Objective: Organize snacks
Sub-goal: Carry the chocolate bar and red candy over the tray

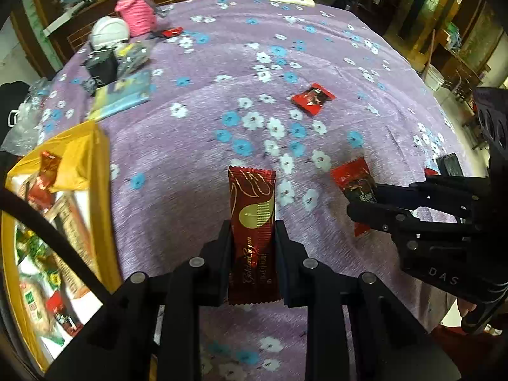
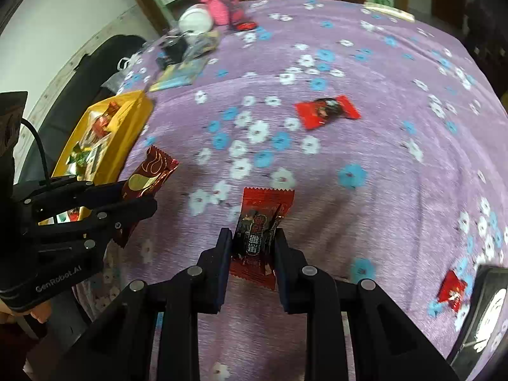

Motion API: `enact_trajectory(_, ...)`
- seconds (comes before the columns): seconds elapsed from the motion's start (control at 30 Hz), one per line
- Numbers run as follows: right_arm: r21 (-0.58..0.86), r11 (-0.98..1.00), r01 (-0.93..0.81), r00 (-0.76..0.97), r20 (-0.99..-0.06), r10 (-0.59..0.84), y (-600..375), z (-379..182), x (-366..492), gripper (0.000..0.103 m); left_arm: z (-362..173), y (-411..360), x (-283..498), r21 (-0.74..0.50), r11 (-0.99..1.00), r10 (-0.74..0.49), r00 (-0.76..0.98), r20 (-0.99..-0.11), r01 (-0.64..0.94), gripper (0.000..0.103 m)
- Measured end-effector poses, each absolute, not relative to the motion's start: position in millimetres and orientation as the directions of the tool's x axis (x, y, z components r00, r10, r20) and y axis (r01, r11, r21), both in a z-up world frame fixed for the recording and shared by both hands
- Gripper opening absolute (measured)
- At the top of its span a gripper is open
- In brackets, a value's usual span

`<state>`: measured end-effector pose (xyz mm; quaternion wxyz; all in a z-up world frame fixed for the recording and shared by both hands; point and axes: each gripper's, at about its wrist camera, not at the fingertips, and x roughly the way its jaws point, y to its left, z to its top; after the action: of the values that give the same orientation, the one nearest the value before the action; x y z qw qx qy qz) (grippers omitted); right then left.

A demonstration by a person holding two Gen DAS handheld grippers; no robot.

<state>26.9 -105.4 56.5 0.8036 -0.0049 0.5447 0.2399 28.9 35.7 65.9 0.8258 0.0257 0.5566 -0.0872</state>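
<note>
Yellow box (image 1: 81, 158) already holds some snacks. My left hand-held gripper (image 1: 252, 238) pinches a brown bar (image 1: 252, 222), the right hand-held gripper (image 2: 252, 241) a red candy (image 2: 262, 219); two candies (image 2: 327, 111) wait on the bench (image 2: 381, 174)

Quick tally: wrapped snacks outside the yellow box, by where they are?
Held in left gripper: 1, dark red bar
Held in right gripper: 1, red packet
Loose on the purple cloth: 3, red candies
Total: 5

The yellow box (image 1: 19, 254) ran off the left edge (its contents partly hidden); a black object (image 2: 485, 311) was cut off at the near right, its print blurred
</note>
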Motion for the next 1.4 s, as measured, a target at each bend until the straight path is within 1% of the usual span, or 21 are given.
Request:
enact_trajectory(0.43,0.262,0.823,-0.503,0.259,-0.863,0.433,-65.2,65.1,17.7,0.024,77.9,68.1,5.1,-0.023,0.997,-0.052,0.411,-0.910,0.075,0.026)
enact_trajectory(0.9,0.269,0.788,-0.554,0.227,-0.862,0.454,-37.1,65.3,8.6,0.024,82.2,96.4,-12.6,-0.016,1.000,-0.017,0.424,-0.906,0.007,0.026)
enact_trajectory(1.13,0.272,0.777,-0.568,0.218,-0.860,0.461,-27.9,65.7,6.7,0.024,83.6,109.4,-16.2,-0.041,0.999,-0.027,0.426,-0.905,-0.024,0.026)
enact_trajectory(1.4,0.269,0.767,-0.583,0.203,-0.865,0.458,-19.1,62.5,6.6,0.024,90.1,148.3,-33.2,-0.114,0.985,-0.044,0.445,-0.895,-0.132,0.026)
